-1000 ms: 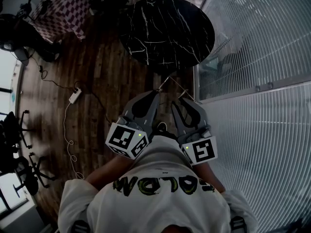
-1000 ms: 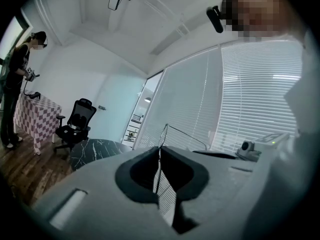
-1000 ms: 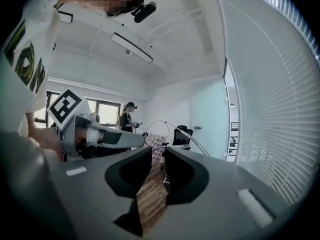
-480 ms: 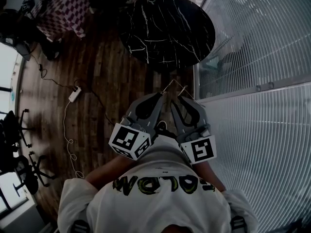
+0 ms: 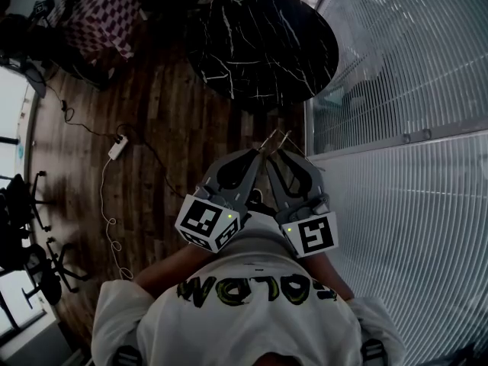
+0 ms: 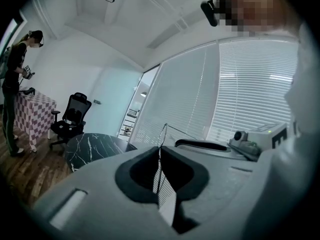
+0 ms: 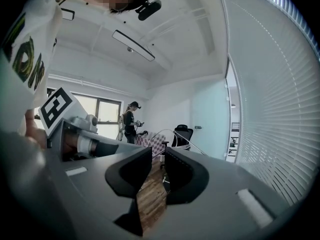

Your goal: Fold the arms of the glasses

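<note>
Thin wire-framed glasses point(image 5: 273, 137) hang in the air in front of my chest, between the two gripper tips. My left gripper point(image 5: 259, 152) is shut on a thin wire of the glasses point(image 6: 161, 143); an arm runs off to the right from there. My right gripper point(image 5: 277, 155) stands close beside it. In the right gripper view its jaws keep a narrow gap, the rim of the glasses point(image 7: 156, 134) sits at their tips, and an arm slants away to the right. The left gripper point(image 6: 160, 156) and right gripper point(image 7: 157, 154) nearly touch at the tips.
A round black marble table point(image 5: 263, 44) stands ahead on the wood floor. A wall of white blinds point(image 5: 404, 75) runs along the right. At far left are a checked-cloth table point(image 5: 99, 17), a power strip with cable point(image 5: 117, 149) and office chairs point(image 5: 30, 204). A person point(image 6: 12, 84) stands by the cloth table.
The left gripper's tip has swung right toward the right gripper's tip, and the glasses' outline between them has narrowed. The right gripper has kept still.
</note>
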A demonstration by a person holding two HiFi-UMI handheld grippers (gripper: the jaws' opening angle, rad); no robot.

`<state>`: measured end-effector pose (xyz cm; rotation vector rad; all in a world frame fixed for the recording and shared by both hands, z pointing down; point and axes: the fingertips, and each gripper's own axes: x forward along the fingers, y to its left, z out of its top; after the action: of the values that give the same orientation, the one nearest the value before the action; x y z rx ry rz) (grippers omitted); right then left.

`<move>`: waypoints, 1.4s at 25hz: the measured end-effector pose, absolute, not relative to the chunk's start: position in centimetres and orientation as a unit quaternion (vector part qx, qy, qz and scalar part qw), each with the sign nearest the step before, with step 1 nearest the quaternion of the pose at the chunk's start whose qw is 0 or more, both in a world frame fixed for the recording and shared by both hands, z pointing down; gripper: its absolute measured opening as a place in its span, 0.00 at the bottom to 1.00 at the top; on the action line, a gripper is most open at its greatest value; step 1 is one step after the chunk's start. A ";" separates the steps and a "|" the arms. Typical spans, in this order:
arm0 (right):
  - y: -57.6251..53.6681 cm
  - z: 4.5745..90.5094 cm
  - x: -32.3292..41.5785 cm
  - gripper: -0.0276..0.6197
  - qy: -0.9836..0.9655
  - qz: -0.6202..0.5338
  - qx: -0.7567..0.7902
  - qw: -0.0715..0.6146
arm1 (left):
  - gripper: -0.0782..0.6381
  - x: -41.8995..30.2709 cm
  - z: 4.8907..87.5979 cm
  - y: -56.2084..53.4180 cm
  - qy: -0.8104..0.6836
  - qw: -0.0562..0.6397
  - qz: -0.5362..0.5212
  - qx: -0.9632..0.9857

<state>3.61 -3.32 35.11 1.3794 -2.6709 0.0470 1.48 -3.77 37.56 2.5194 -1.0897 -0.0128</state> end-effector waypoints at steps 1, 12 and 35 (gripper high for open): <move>-3.4 35.2 3.6 0.17 -0.887 0.017 0.457 0.068 | 0.13 1.6 37.6 -3.7 -0.388 0.199 -0.004 0.900; -3.6 35.6 3.6 0.15 -0.889 0.018 0.452 0.068 | 0.13 2.6 38.6 -3.5 -0.376 0.219 -0.002 0.900; -3.1 34.6 3.9 0.15 -0.886 0.012 0.459 0.062 | 0.13 -1.8 39.8 -6.1 -0.435 0.250 -0.027 0.864</move>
<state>3.90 -3.12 34.56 1.3885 -2.6778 0.0365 -1.78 -6.07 39.84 2.3539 -1.1858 -0.0723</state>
